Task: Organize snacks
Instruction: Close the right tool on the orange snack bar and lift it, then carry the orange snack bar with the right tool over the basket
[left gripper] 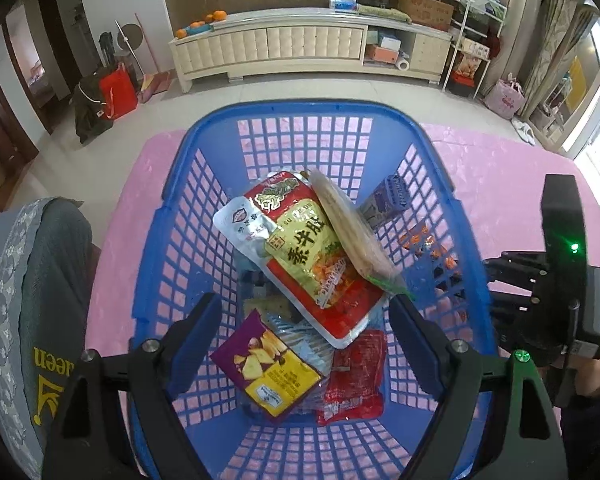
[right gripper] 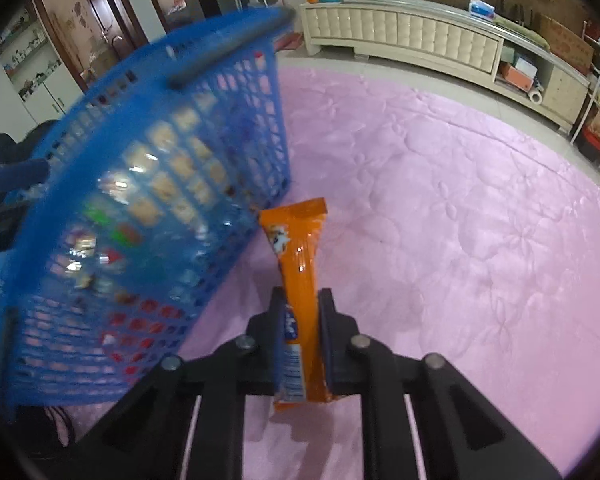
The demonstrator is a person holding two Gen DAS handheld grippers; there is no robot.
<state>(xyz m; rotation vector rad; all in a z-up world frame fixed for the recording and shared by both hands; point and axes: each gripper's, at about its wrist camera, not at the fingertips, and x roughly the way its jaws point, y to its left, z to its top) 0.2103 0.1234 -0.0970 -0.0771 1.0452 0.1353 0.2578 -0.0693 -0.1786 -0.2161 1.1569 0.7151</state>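
A blue plastic basket (left gripper: 204, 184) stands on the pink cloth and holds several snack packs: a red and yellow pack (left gripper: 312, 256), a flat beige pack (left gripper: 352, 232), a purple and yellow pack (left gripper: 266, 364), a red pack (left gripper: 356, 380). My left gripper (left gripper: 304, 320) is open and empty just above the basket's near half. My right gripper (right gripper: 302, 304) is shut on an orange snack pack (right gripper: 300, 248), held right of the basket's outer wall (right gripper: 140, 184). The right gripper also shows in the left wrist view (left gripper: 556, 280), beside the basket.
The pink cloth (right gripper: 440, 200) covers the table right of the basket. A grey cushioned chair (left gripper: 32, 300) stands at the left. A cream TV cabinet (left gripper: 300, 48) lies across the tiled floor behind.
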